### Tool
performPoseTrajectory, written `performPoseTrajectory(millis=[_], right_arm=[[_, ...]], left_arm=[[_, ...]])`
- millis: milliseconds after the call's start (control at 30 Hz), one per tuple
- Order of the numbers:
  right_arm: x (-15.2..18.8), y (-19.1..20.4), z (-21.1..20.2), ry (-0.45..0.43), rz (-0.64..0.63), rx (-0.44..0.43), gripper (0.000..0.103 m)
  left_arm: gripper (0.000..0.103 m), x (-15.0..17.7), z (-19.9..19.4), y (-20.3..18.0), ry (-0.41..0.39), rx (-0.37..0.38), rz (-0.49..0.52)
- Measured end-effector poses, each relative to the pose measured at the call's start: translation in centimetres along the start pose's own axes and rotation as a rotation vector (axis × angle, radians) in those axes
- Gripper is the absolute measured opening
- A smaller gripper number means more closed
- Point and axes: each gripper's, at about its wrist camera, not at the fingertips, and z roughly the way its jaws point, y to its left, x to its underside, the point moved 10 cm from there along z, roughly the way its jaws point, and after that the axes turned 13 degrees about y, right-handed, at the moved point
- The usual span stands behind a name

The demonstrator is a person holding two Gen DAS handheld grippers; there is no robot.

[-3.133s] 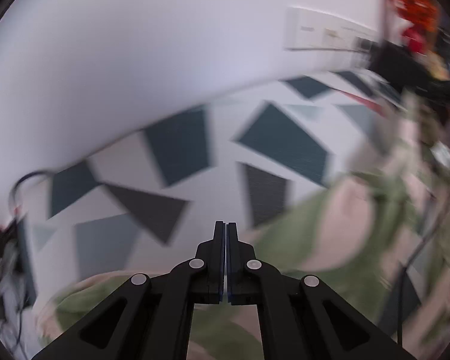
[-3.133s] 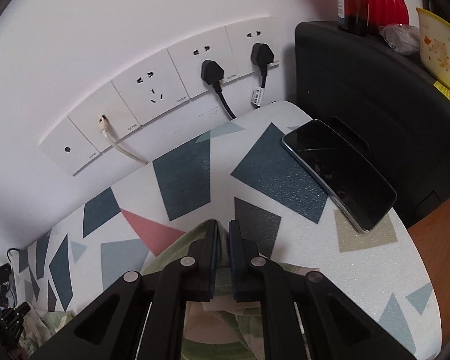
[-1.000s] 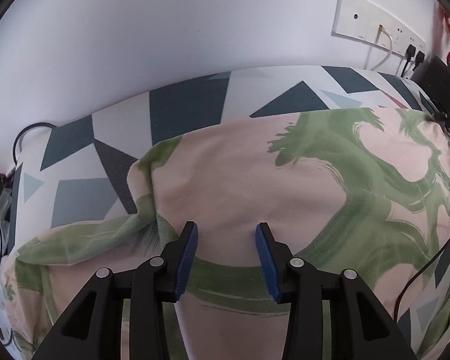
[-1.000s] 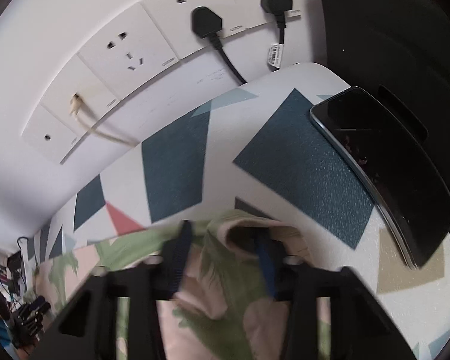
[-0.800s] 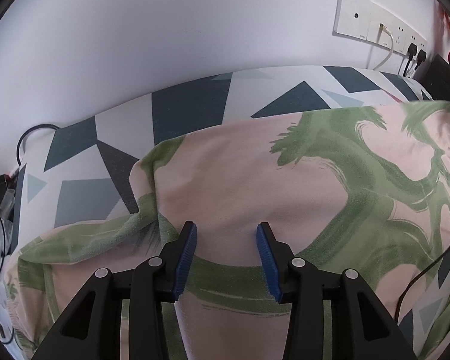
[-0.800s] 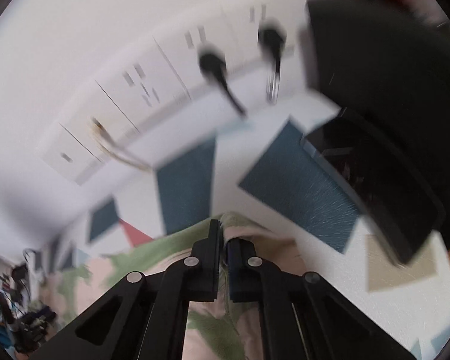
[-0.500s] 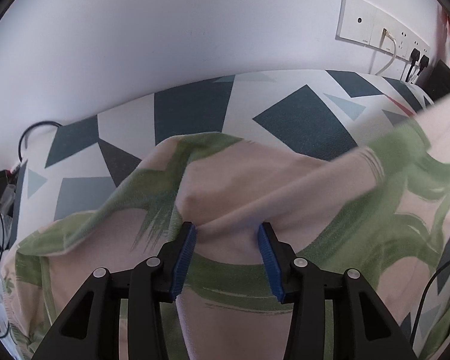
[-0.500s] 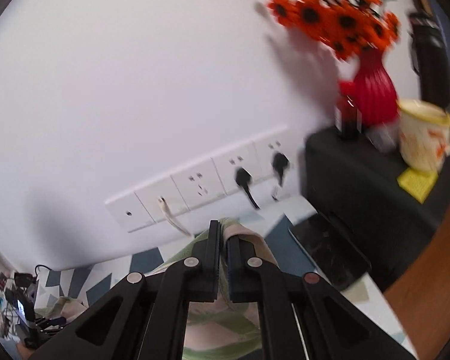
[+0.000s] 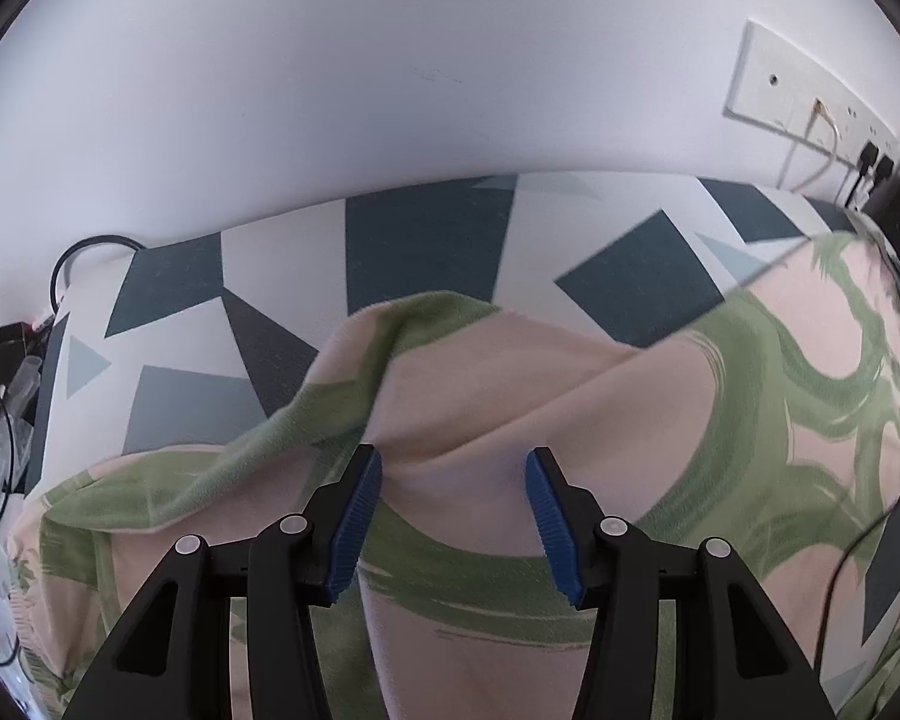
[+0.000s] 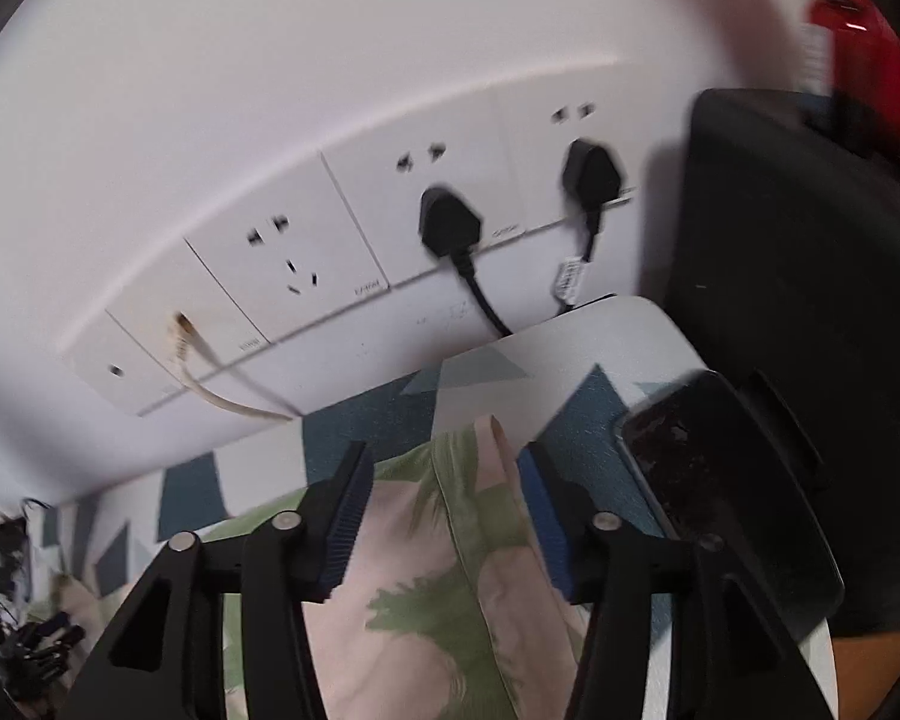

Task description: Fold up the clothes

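Garment (image 9: 510,384) rumpled on tabletop (image 9: 426,240), both grippers' jaws apart.

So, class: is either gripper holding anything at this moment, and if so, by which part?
Nothing is held. The left gripper and right gripper both stand open, fabric of the pink-and-green garment lying between the jaws unclamped.

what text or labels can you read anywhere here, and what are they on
None can be read.
White wall socket panel: small grey print at the lower corners, too blurred to read.
White tag on the black power cable: printed marks, too small to read.
Red container at the top right: label blurred.
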Motion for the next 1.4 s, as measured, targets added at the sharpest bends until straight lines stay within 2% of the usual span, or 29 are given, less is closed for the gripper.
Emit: performPoseTrajectory(millis=[100, 300, 400, 467, 667, 833, 900, 933, 967, 1033, 1133, 1233, 1267, 1400], right_arm=[[3.6, -1.4, -1.0, 0.038, -0.032, 0.106, 0.058], [8.1, -0.4, 1.7, 0.116, -0.135, 0.182, 0.058], [10.3, 0.2, 3.1, 0.155, -0.187, 0.217, 0.058], [10.6, -0.1, 3.5, 0.171, -0.178, 0.225, 0.059], [11.3, -1.7, 2.6, 0.203, -0.166, 0.274, 0.059], [12.5, -3.9, 1.2, 0.189, -0.086, 0.292, 0.060], [12.3, -4.4, 1.4, 0.186, -0.049, 0.292, 0.068], [12.2, -4.7, 1.5, 0.185, -0.029, 0.291, 0.076], [12.0, -4.9, 1.6, 0.184, -0.008, 0.291, 0.078], [11.7, -5.1, 0.8, 0.149, 0.058, 0.246, 0.078], [11.4, -4.4, -1.7, 0.060, 0.147, 0.143, 0.078], [11.7, -3.7, -5.1, -0.049, 0.212, 0.050, 0.086], [11.9, -3.7, -6.1, -0.070, 0.236, 0.022, 0.090], [14.1, -3.8, -9.4, -0.093, 0.318, -0.031, 0.092]], left_arm=[[0.051, -1.0, -0.3, 0.5, -0.022, 0.000, -0.022], [0.051, -3.9, -0.7, 1.2, -0.055, 0.013, -0.040], [0.051, -4.4, 1.1, 0.7, 0.019, 0.027, 0.003], [0.052, -4.5, 2.2, 0.4, 0.046, 0.022, 0.030], [0.052, -6.6, 2.2, 1.7, -0.060, -0.127, 0.048], [0.053, -8.7, 2.6, 2.3, -0.085, -0.154, 0.036], [0.052, -9.2, 2.6, 1.9, -0.072, -0.160, 0.051], [0.051, -9.4, 2.6, 1.6, -0.062, -0.160, 0.059], [0.051, -9.6, 2.5, 1.4, -0.052, -0.151, 0.064], [0.051, -9.6, 1.4, 1.3, -0.053, -0.119, 0.053], [0.051, -9.0, -2.1, 1.7, -0.100, -0.073, 0.036], [0.051, -7.0, -5.7, 1.9, -0.126, -0.024, 0.040], [0.051, -6.1, -6.8, 2.2, -0.132, -0.010, 0.043], [0.056, -0.1, -10.5, 4.5, -0.135, 0.035, 0.050]])
